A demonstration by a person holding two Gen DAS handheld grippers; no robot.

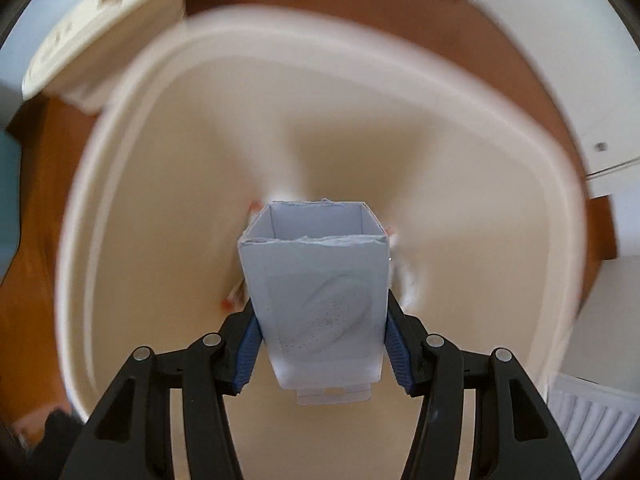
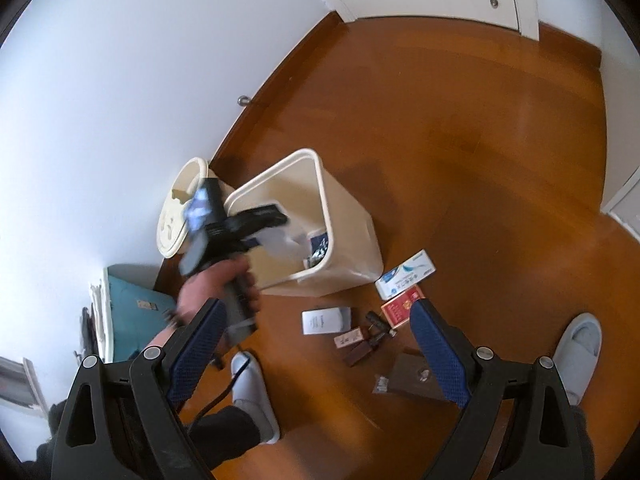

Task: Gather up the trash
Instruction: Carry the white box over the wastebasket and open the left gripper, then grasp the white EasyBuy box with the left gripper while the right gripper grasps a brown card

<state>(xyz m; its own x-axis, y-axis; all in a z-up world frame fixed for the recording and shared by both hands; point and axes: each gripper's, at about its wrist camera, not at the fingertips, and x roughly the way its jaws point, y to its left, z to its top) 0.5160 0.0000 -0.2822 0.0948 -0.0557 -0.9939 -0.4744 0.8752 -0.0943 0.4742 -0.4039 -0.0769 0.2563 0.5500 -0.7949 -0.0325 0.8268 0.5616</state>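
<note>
Both grippers point downward: left gripper (image 1: 320,344) clamps an open white cardboard box (image 1: 318,300) over the cream plastic bin (image 1: 120,240), right gripper (image 2: 316,344) gapes wide.

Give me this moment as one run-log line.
left gripper: shut on white carton, over open bin | right gripper: open, empty | floor: red box, white box uncollected

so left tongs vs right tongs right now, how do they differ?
The left tongs are shut on a white box; the right tongs are wide open and hold nothing. The left tongs hang over the open bin; the right tongs hang over the floor, above a red box and other litter. Both have black arms with blue pads.
</note>
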